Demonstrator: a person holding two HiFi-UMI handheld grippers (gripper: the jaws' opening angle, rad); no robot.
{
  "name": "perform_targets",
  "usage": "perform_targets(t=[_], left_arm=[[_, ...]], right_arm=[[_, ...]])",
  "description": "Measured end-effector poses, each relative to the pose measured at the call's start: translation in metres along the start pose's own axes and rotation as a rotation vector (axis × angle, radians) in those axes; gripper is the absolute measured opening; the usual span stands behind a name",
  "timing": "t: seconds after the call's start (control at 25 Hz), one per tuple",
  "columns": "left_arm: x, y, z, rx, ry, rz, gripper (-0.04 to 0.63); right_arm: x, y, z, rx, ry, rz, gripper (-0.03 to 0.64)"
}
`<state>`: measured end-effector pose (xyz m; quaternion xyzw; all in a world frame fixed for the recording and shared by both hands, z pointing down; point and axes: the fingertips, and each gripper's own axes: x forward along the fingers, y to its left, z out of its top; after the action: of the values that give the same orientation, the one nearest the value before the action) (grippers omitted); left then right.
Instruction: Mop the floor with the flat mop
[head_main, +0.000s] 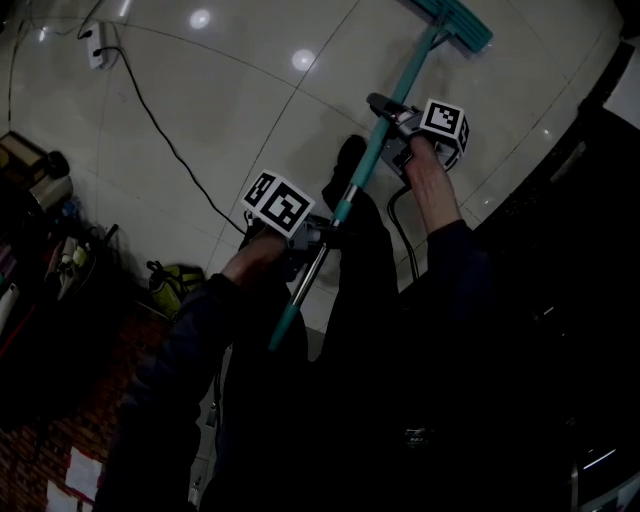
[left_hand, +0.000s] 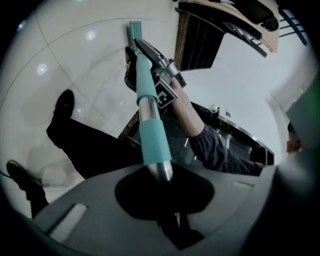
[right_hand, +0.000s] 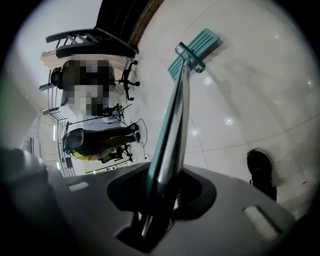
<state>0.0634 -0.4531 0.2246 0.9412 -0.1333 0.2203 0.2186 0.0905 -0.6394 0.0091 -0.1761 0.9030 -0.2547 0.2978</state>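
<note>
Flat mop (head_main: 455, 22): teal rectangular head lies flat on the glossy white tile floor (head_main: 220, 100). Its slim round chrome-and-teal pole (head_main: 372, 158) slants back. Right gripper (head_main: 392, 118) jaws are clamped on the pole nearer the head, and left gripper (head_main: 318, 236) jaws are clamped on it nearer the top end.

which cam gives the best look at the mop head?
Right gripper view: the mop head shows whole, flat on the floor at the handle's far end. Head view clips it at the top edge. Left gripper view shows only a teal sliver up the handle.
</note>
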Motion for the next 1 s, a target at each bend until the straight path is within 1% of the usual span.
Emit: perform_targets(t=[0.08, 0.16, 0.2, 0.24, 0.44, 0.64, 0.72, 0.8, 0.88, 1.0], left_arm=[[-0.015, -0.035, -0.013, 0.002, -0.010, -0.020, 0.058], [-0.034, -0.063, -0.035, 0.007, -0.018, -0.031, 0.058], [-0.043, -0.068, -0.052, 0.008, -0.020, -0.034, 0.057], [-0.048, -0.065, -0.071, 0.008, -0.020, -0.034, 0.057], [-0.063, 0.006, -0.175, -0.024, -0.012, -0.008, 0.058], [-0.088, 0.048, -0.251, -0.062, 0.004, -0.014, 0.063], [-0.097, 0.063, -0.273, -0.081, 0.001, -0.032, 0.063], [-0.105, 0.077, -0.286, -0.102, -0.015, -0.056, 0.066], [-0.111, 0.087, -0.294, -0.117, -0.025, -0.065, 0.066], [-0.119, 0.094, -0.302, -0.116, -0.021, -0.057, 0.067]], right_arm=[[-0.010, 0.037, -0.011, -0.013, 0.009, -0.012, 0.126], [-0.016, 0.072, -0.034, -0.019, 0.020, -0.014, 0.126], [-0.018, 0.082, -0.052, -0.020, 0.023, -0.015, 0.126], [-0.019, 0.081, -0.072, -0.018, 0.025, -0.015, 0.126], [-0.004, 0.017, -0.189, 0.029, 0.034, -0.002, 0.126], [0.021, -0.018, -0.281, 0.074, 0.055, -0.025, 0.126], [0.031, -0.032, -0.309, 0.092, 0.057, -0.032, 0.126], [0.042, -0.047, -0.328, 0.112, 0.058, -0.032, 0.126], [0.049, -0.058, -0.342, 0.128, 0.060, -0.035, 0.126], [0.053, -0.061, -0.352, 0.134, 0.055, -0.039, 0.126]])
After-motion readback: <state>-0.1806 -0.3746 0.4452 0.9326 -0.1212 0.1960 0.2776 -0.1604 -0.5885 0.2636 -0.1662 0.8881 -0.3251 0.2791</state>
